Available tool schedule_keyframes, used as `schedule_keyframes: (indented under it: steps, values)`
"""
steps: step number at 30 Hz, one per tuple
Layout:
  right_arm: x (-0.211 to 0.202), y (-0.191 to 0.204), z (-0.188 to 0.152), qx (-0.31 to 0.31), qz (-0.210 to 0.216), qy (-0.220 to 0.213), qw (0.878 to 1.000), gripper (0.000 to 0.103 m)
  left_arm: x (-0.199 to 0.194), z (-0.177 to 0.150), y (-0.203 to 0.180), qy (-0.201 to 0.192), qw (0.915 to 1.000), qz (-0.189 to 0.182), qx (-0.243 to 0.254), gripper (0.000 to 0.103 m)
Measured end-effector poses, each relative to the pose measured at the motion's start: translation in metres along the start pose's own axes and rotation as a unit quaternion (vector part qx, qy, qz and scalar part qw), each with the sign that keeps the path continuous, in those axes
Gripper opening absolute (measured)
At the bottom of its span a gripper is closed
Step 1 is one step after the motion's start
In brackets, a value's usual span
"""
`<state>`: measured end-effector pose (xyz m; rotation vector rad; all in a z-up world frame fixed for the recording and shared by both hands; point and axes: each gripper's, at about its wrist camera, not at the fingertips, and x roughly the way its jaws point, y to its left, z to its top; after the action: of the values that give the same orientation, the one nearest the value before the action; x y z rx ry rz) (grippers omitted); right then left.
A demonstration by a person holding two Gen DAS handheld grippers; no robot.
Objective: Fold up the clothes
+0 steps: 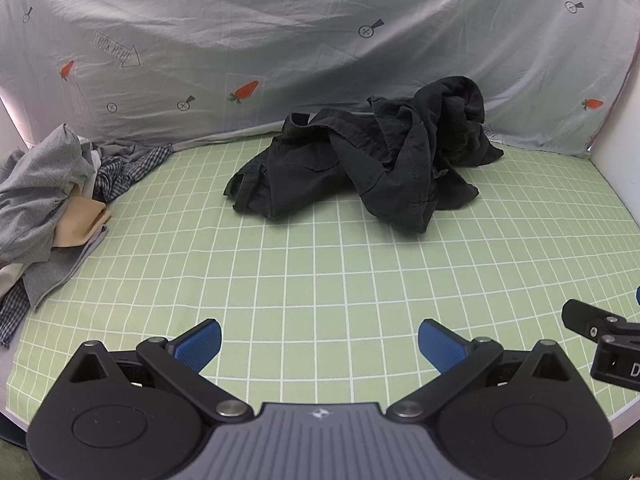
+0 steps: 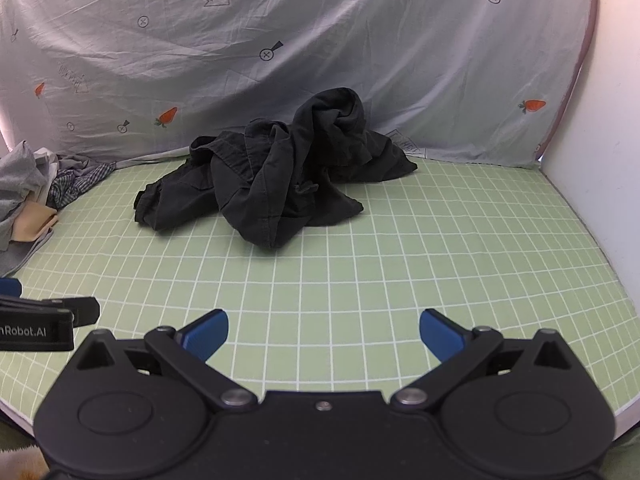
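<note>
Clothes need folding, and the job looks like it has not started yet. A black garment [image 1: 360, 156] lies in a crumpled heap in the upper middle of both views, on the green checked mat [image 1: 320, 280], close to the grey printed sheet [image 1: 280, 40] that hangs behind it. It is all bunched up, with one part sticking up high on the right side, so I cannot tell what kind of clothing it is. At the left edge of both views sits a pile of other clothes [image 1: 44, 196], grey, tan and checked, likely waiting for their turn. The left gripper [image 1: 319, 344] sits low at the bottom of its view with its blue fingers [image 1: 200, 342] spread wide apart and nothing between them. The right gripper [image 2: 323, 334] is the same, wide apart and holding nothing, and it shows at the right edge of the left view too. Both are well apart from the black heap, side by side, facing it. I think they are spread like this so each can reach in and pinch an edge. Next the heap probably needs pulling flat on the bare mat in front.
</note>
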<state>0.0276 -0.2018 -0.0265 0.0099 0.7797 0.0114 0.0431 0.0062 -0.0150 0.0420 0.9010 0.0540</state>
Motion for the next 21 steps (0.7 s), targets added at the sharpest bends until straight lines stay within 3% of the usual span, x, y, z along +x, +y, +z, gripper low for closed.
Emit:
schedule_keyframes:
  steps: [9, 15, 21]
  values:
    - [0.047, -0.014, 0.024, 0.019, 0.005, 0.021, 1.000, 0.103, 0.036, 0.036, 0.016, 0.010, 0.9992, -0.005, -0.039, 0.103]
    - [0.096, -0.008, 0.058, -0.045, -0.028, -0.019, 0.998, 0.103, 0.075, 0.070, 0.024, 0.006, 0.9987, 0.011, -0.050, 0.102]
    - [0.168, -0.008, 0.096, -0.058, -0.020, -0.026, 0.998, 0.098, 0.134, 0.107, 0.030, 0.021, 0.9981, 0.012, -0.056, 0.101]
